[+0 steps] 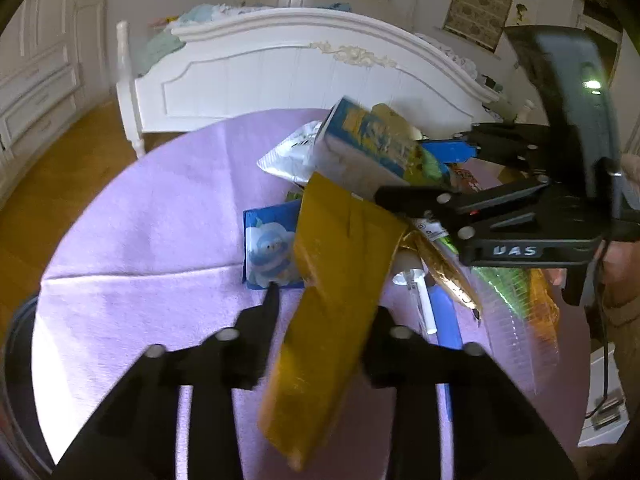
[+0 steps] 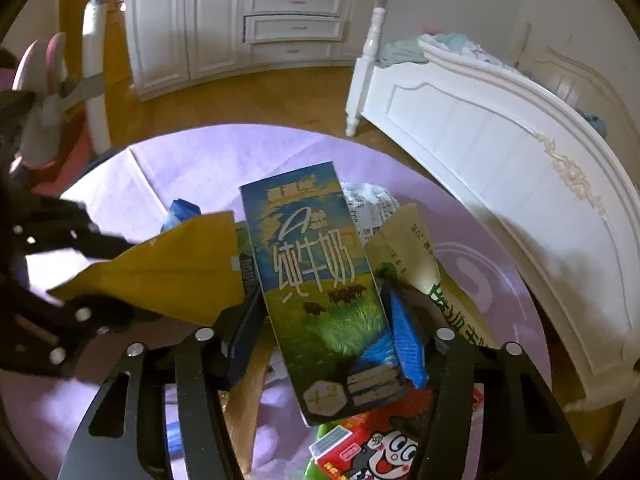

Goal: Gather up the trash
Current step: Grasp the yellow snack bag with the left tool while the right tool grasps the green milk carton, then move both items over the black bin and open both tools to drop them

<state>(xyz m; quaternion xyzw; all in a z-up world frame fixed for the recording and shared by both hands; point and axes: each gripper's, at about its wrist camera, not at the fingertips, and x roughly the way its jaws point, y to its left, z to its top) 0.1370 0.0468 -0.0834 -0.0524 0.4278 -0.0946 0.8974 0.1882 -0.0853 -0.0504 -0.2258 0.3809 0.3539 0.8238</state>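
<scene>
Filling the far side of my room, the white bed (image 1: 304, 76) shows its carved footboard, with white drawers (image 2: 294, 20) along the wall over a wood floor (image 2: 256, 92). Nearer me, a round table under a lilac cloth (image 1: 140, 220) carries the trash pile.

My right tongs (image 2: 320, 320) are clamped on the milk carton (image 2: 316, 280), blue pads pressed to both its sides, lifting it above the heap. Its front reads "纯牛奶" in white script over a green meadow with cattle, and "4.2" sits in a badge near the bottom. My left tongs (image 1: 324, 312) are closed on a long yellow wrapper (image 1: 336, 300), which hangs between the fingers and reaches up against the carton.

Under the carton lies a red box (image 2: 380, 444) with a cartoon face, and beside it a cream pouch (image 2: 412, 248) with green characters I cannot read. A blue card (image 1: 268, 248) with a pale cartoon figure lies flat on the cloth by the wrapper. On my right tongs' body, a small label says "UAS".
</scene>
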